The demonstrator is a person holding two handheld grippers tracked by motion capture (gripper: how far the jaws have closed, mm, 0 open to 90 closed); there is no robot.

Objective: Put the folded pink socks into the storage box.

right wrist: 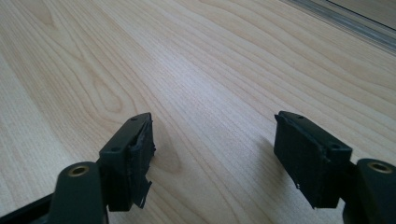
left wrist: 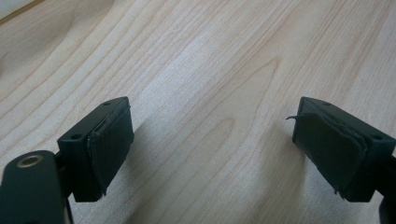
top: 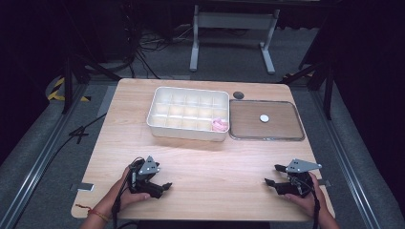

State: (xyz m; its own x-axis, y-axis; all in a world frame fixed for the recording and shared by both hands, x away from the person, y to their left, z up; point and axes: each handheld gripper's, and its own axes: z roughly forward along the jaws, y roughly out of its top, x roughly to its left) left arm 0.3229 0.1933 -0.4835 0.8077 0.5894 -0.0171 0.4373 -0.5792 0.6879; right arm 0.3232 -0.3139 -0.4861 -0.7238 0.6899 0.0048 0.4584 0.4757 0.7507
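My left gripper [top: 160, 183] rests low over the near left of the wooden table [top: 210, 167], held by a hand, its jaws pointing right. In the left gripper view the left gripper [left wrist: 212, 140] is open with only bare wood between the pads. My right gripper [top: 273, 174] sits at the near right, jaws pointing left. The right gripper [right wrist: 217, 154] is also open, with nothing between its fingers. A white compartment box [top: 186, 130] stands at the far middle, with a pink item [top: 219, 125] in its near right compartment.
A shallow clear-rimmed tray [top: 266, 139] lies right of the box, with a small white disc [top: 264, 118] on it. A dark round spot [top: 238, 95] sits behind the tray. Open tabletop stretches between the grippers and the box.
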